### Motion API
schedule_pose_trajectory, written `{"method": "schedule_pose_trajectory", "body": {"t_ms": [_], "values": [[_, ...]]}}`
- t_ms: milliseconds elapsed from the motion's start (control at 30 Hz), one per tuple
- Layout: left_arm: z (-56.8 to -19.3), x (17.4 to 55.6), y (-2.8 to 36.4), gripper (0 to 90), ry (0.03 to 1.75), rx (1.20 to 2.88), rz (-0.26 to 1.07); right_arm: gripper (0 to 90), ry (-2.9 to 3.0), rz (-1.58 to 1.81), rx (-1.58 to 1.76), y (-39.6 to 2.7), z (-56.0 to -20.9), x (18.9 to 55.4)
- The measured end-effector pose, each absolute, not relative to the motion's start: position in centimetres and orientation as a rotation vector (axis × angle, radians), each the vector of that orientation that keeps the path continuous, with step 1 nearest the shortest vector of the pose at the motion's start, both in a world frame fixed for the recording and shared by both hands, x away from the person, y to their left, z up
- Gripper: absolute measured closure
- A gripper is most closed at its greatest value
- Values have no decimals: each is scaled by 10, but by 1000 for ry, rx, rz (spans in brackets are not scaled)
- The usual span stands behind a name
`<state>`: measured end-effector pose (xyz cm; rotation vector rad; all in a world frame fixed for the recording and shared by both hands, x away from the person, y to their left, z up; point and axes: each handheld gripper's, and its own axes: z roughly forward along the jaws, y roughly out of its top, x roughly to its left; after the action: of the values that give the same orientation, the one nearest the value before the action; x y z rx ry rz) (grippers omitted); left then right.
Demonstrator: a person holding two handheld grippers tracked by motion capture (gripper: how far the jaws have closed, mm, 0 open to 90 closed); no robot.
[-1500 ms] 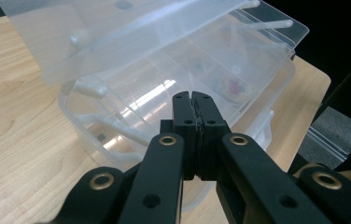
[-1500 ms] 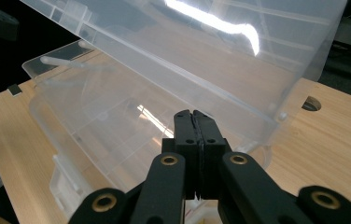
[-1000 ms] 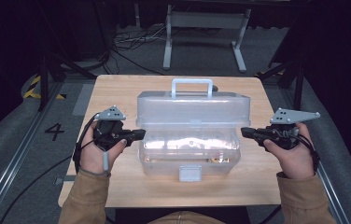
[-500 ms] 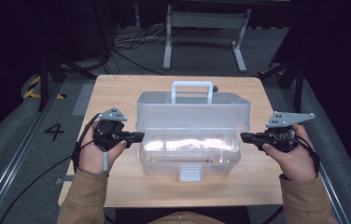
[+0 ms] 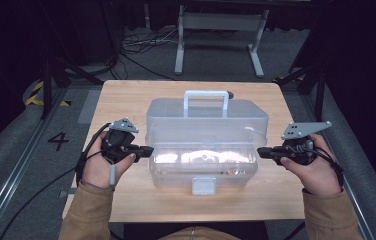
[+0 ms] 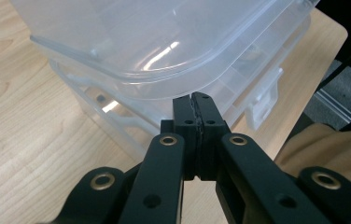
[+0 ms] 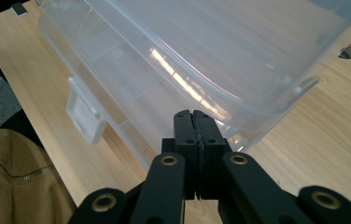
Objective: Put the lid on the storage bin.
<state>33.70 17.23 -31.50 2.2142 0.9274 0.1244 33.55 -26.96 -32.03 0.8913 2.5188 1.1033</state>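
Lid (image 5: 207, 117) higher; closed claws (image 6: 193, 99) under its rim.

Both forearms coming in from bottom of high view, in tan sleeves, spread wide apart.

Left hand (image 5: 102, 167) gripping left claw (image 5: 148, 150), claw pointing inward toward centre, lying about level. Jaws pressing flat together, nothing sitting between them. Grey three-cornered plate sitting on top, cable hanging in loop below wrist.

Right hand (image 5: 312, 170) gripping right claw (image 5: 260, 151), pointing inward too, mirroring left. Jaws meeting tight, holding nothing. Grey plate standing above knuckles, tilting slightly up at outer end.
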Motion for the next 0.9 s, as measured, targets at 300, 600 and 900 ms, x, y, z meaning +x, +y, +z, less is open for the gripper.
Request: {"method": "schedule_pose_trajectory", "body": {"t_ms": [300, 600, 900], "values": [[-316, 336, 171, 897, 937, 2259, 98, 900, 2575, 1037, 884, -267, -322, 334], [-319, 335, 168, 897, 936, 2316, 63, 900, 2625, 973, 908, -266, -324, 334], [-322, 336, 167, 897, 934, 2359, 31, 900, 2663, 918, 921, -267, -326, 333]]}}
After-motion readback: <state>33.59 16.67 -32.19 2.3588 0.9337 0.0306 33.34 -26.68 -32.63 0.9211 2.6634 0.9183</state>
